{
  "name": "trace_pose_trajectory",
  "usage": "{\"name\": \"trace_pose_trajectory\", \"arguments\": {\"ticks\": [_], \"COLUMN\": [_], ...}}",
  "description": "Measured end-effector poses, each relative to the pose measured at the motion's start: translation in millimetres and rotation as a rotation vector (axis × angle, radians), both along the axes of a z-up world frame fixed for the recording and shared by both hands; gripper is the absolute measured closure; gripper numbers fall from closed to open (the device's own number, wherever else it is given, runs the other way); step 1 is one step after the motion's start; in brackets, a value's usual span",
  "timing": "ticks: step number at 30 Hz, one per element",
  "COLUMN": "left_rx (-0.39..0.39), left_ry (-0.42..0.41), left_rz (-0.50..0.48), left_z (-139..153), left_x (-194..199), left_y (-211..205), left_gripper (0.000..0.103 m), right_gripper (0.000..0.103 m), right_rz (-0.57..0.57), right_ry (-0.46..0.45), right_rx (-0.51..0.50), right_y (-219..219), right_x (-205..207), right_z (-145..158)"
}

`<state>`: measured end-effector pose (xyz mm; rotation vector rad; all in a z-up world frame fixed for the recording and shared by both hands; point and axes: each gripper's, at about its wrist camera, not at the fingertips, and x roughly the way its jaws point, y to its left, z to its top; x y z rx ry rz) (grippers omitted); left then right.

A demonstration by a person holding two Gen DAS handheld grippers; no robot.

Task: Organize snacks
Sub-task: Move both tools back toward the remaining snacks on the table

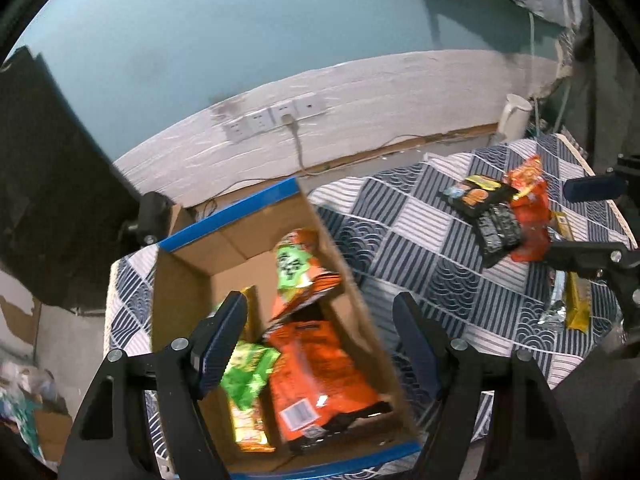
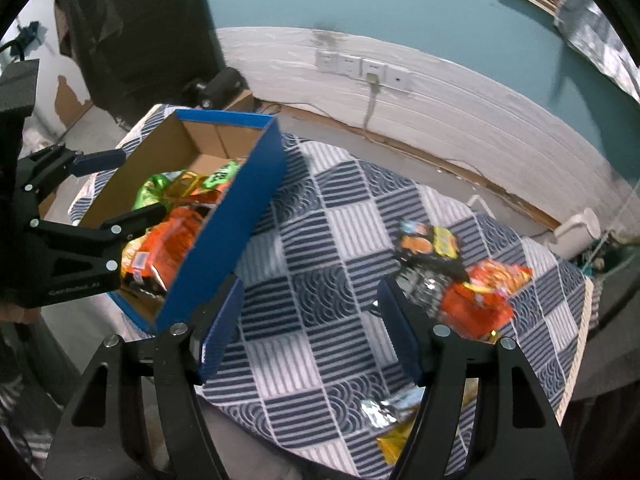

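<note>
A cardboard box with blue outer walls (image 1: 188, 292) (image 2: 232, 216) stands at the left end of the checked cloth. Inside lie an orange bag (image 1: 316, 368) (image 2: 168, 244), a green bag (image 1: 248, 368) and a green-and-orange bag (image 1: 296, 268). My left gripper (image 1: 320, 340) (image 2: 120, 190) hangs open over the box, gripping nothing. To the right a black packet (image 1: 480, 196) (image 2: 428, 244) and an orange bag (image 1: 530, 220) (image 2: 476, 304) lie piled on the cloth. A yellow packet (image 1: 576, 304) (image 2: 394, 440) lies nearer the front edge. My right gripper (image 2: 312, 324) (image 1: 580, 220) is open above bare cloth beside that pile.
The blue-and-white checked cloth (image 2: 320, 240) covers the table. A white kettle (image 1: 514, 116) (image 2: 576, 232) stands at the far right corner. Wall sockets with a plugged cable (image 1: 276, 118) sit behind. A crumpled silver wrapper (image 2: 380, 412) lies by the yellow packet.
</note>
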<state>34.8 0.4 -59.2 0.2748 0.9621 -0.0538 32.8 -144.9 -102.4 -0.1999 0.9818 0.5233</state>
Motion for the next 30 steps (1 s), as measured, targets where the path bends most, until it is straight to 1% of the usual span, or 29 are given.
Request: {"name": "trace_pose_trajectory", "arguments": {"ticks": [4,10,15,18,20,25,30], "left_rx": [0.012,0.028,0.030,0.054,0.067,0.070,0.071], "left_ry": [0.018,0.032,0.073,0.090,0.103,0.149,0.168], "left_rz": [-0.043,-0.105,-0.161,-0.208,-0.236,-0.270,-0.298], "left_z": [-6,-13,-28,-39,-48,-70,-89], "left_x": [1,3,5,5,4,6,7], "left_y": [-23,-58,-85,-103,-115,-136,-148], "left_gripper": [0.026,0.026,0.026,0.026,0.026,0.026,0.026], "right_gripper": [0.031,0.031,0.030,0.030,0.030,0.030,0.030], "right_rz": [-0.047,-0.120,-0.190,-0.234,-0.260,-0.320,-0.348], "right_ry": [-0.002,0.031,0.057,0.079,0.097,0.174,0.258], "right_rx": [-0.008,-0.008,-0.007,-0.016,-0.026,-0.047,-0.043], "right_y": [-27,-65,-96,-115,-125,-149,-159], "right_x": [-4,-3,-4,-4,-3,1,4], "right_z": [-5,-19,-30,-41,-50,-84,-114]}}
